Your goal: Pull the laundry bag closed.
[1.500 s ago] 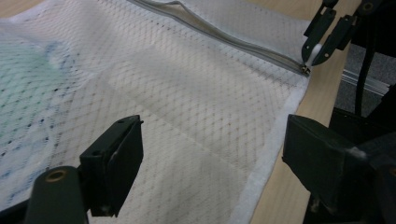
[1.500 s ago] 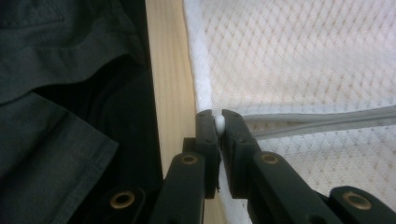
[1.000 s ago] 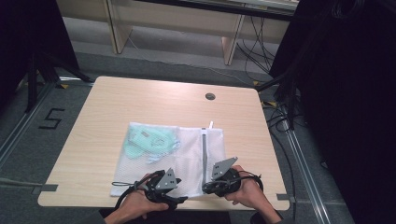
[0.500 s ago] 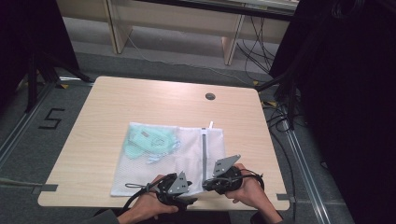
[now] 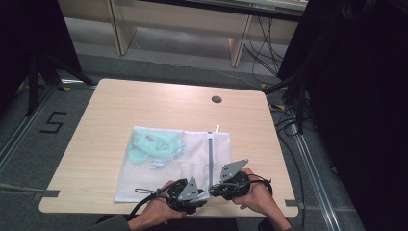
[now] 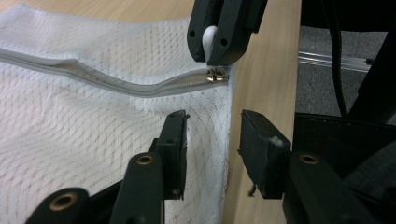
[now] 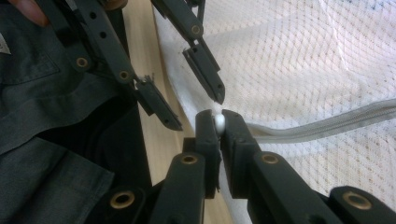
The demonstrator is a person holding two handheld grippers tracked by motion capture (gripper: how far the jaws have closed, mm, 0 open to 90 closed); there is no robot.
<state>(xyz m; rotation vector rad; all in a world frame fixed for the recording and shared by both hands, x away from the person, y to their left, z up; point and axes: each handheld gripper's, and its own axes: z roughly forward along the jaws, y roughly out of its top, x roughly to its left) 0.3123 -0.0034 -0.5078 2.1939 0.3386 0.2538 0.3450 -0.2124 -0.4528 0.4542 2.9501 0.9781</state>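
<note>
Moved: left gripper (image 6: 210, 140), now nearer right gripper (image 7: 219, 128), jaws parted astride mesh bag (image 5: 159, 168) edge. Right gripper clamped on white zipper pull (image 7: 218, 122). Step: likely unzipping; next, pinch edge beside slider.

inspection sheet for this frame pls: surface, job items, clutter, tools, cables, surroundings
Surface: light wood table with a round grommet near the far edge.
Job's things: white mesh bag lying flat, a pale green item inside; zipper shut, its white pull tab at the near edge.
Clutter: nothing seen.
Grippers: right tool shut on the pull tab; left tool open, jaws astride the bag's edge.
Cables: one trails from each tool; more lie on the floor at the right.
Surroundings: grey floor marked 5, wooden furniture behind, black curtain at the right.
</note>
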